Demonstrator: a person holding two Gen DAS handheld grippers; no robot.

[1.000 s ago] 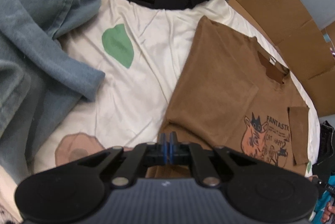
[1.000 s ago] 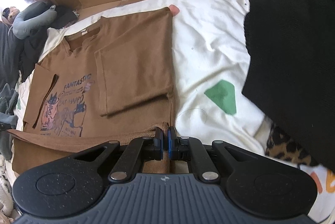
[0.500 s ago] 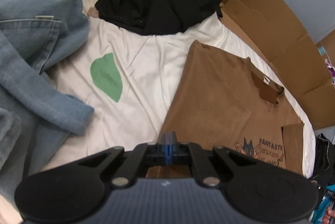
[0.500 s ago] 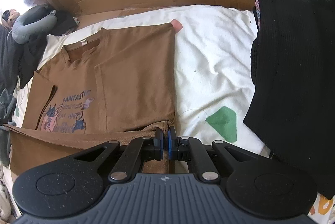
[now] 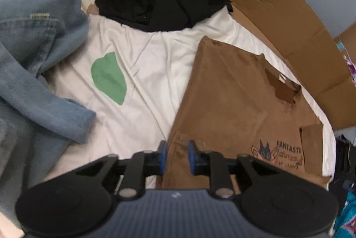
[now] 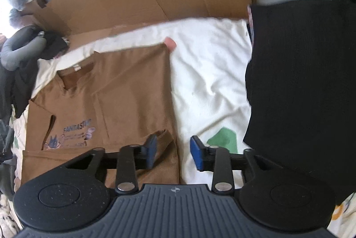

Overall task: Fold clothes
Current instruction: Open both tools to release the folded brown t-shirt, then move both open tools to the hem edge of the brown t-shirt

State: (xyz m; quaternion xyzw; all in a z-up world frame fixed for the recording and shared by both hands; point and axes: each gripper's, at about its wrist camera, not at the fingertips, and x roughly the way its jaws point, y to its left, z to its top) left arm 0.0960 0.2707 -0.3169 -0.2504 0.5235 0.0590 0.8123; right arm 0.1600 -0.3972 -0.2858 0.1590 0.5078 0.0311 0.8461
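Left wrist view: left gripper (image 5: 176,156) and right gripper (image 6: 172,152) are opening, pads off the soft, light brown shirt (image 5: 233,109); better grip its hem corners.

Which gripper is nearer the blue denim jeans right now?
Left. The left gripper, jaws opening over the brown t-shirt's hem, has the blue denim jeans just beside it. The right gripper works the shirt's far edge; no jeans show there.

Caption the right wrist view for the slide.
Right gripper opening over the hem of the folded brown T-shirt on a white sheet, black garment alongside.
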